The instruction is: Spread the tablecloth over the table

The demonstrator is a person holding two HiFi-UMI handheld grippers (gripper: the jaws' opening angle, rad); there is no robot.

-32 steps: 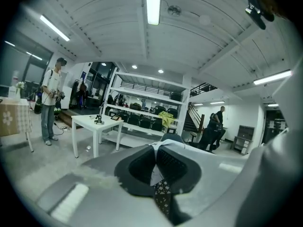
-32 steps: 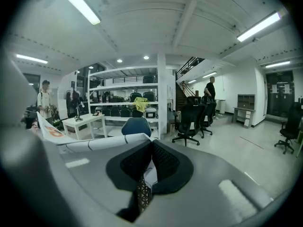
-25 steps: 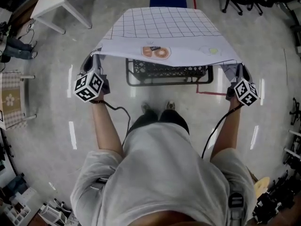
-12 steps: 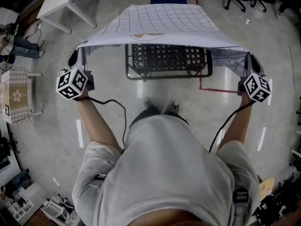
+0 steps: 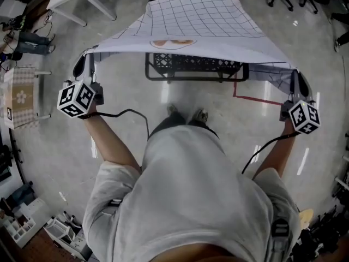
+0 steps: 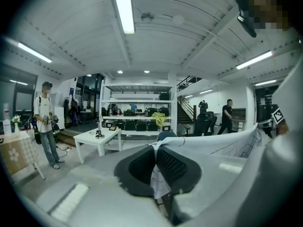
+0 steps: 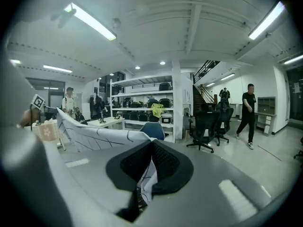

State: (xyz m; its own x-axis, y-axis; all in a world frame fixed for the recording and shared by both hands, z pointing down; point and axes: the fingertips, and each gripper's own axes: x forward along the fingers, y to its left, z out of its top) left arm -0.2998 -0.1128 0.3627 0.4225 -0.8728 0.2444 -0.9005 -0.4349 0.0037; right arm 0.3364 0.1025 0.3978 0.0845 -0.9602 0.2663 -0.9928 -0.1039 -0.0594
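Fingers [image 6: 138,166] of left gripper [image 5: 86,65]: clenched on one near corner of cloth [image 5: 202,29], fabric pinched between the pads and hanging out below. Same on the other side: fingers [image 7: 167,166] of right gripper [image 5: 298,82] clamped on the second near corner.

Cloth held up in the air, from the centre to the top of the head view. Near edge strung left to right from one gripper to the other, gridded sheet running away toward the top of the frame. Printed picture [image 5: 172,42] close to that front edge, just left of centre.

Surface [image 5: 191,70] directly below the front edge: dark, mesh-topped, mid-frame, between the two grippers and ahead of both. Only a near strip showing, the rest hidden under the raised sheet. Contact at the far end: cannot tell.

Relation that counts, as a judgement: long front edge parallel to the near side of the surface and wider than it, calling for both corners to be lowered evenly together. Neither hand clearly nearer, the left slightly higher in the frame.

Arms [image 5: 112,141] spread wide and stretched forward, marker cubes [image 5: 76,98] turned up to the camera, grippers pointing away from the body, roughly level.
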